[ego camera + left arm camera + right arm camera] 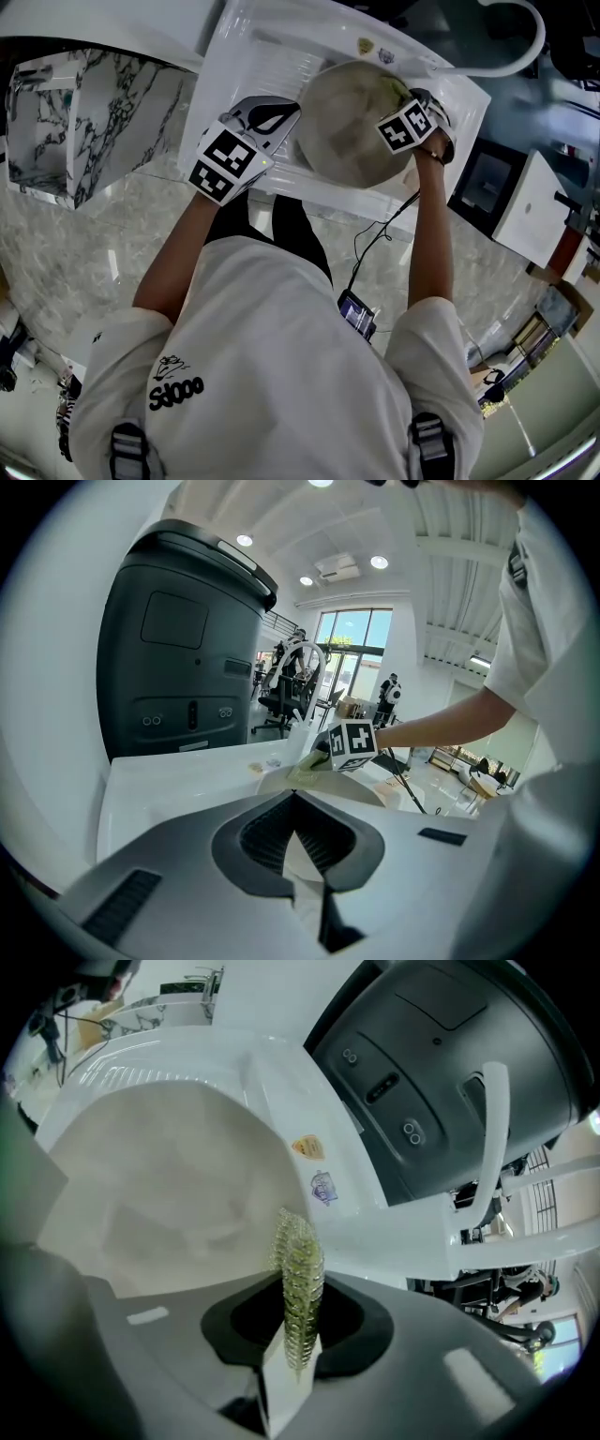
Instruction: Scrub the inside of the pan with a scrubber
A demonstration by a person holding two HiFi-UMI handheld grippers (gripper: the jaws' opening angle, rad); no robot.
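**Tools clamp pan rim and scrubber at the sink**

Left tool (298,846) has its jaws drawn narrow onto a pale edge. In the head view this edge is the left rim of the pan (352,131). The pan lies in the white sink (246,56) with its cream inside facing up and tilted a little toward the person.

Across the pan, the right tool (292,1354) is clamped on a green mesh scrubber (298,1279). The scrubber stands edge-on between the jaws and sticks out past their tips. From above, this tool sits at the pan's right rim, with the scrubber at the inner wall there; whether it touches the wall cannot be told. The right tool's marker cube (352,745) shows beyond the pan in the left gripper view.

Behind the sink stands a dark grey machine (178,658). A white faucet (525,52) arches at the right.
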